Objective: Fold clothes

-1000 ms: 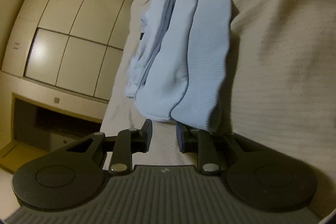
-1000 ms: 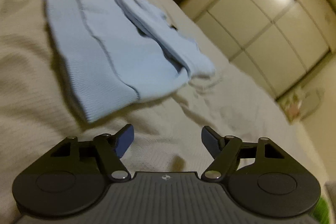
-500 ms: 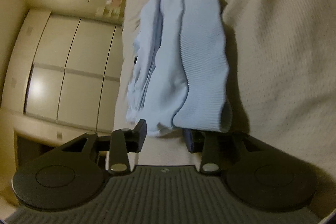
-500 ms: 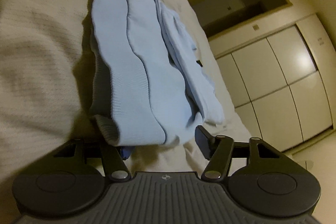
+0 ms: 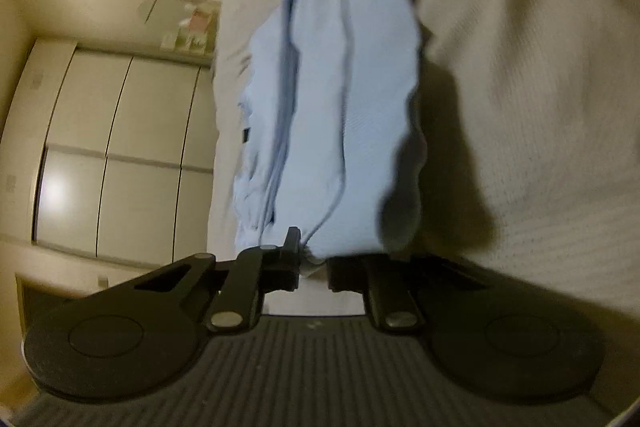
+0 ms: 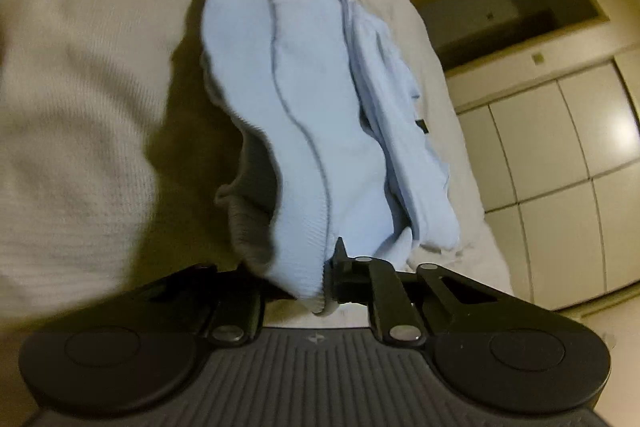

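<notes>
Light-blue ribbed garment (image 5: 360, 107), hem lifted

Left wrist view: close, low over bed (image 5: 540, 107), facing along light blue garment (image 5: 352, 107). Right wrist view: same, from opposite end (image 6: 304, 107). 2 views share garment, bed, white cabinet doors (image 5: 120, 147).

Pale blue ribbed garment (image 5: 340, 99) on a cream textured bedspread (image 5: 520, 67).
</notes>
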`<action>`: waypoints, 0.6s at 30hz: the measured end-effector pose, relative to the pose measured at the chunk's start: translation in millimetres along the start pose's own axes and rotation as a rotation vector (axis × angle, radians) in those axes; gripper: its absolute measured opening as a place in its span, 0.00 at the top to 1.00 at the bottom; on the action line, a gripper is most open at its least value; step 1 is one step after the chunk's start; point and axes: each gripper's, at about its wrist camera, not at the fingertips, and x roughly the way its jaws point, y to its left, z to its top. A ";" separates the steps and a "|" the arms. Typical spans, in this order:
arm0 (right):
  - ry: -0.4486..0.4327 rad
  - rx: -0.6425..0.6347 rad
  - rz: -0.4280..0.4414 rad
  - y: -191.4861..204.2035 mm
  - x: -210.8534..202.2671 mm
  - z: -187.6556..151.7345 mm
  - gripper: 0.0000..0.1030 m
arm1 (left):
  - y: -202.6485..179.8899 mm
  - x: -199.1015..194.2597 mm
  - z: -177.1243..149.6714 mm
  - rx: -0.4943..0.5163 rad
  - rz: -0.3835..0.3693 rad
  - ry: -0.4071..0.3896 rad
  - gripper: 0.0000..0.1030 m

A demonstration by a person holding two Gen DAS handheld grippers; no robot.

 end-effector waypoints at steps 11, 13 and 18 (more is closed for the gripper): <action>-0.011 0.043 0.011 12.8 -96.1 10.7 0.90 | -2.9 -115.6 35.9 -0.156 -0.011 0.011 0.91; -0.003 0.051 0.030 25.5 -119.1 11.4 0.90 | -11.4 -145.0 43.1 -0.185 -0.018 0.019 0.91; 0.022 0.067 0.121 57.6 -165.0 12.8 0.89 | -27.3 -203.8 60.0 -0.281 -0.055 0.039 0.91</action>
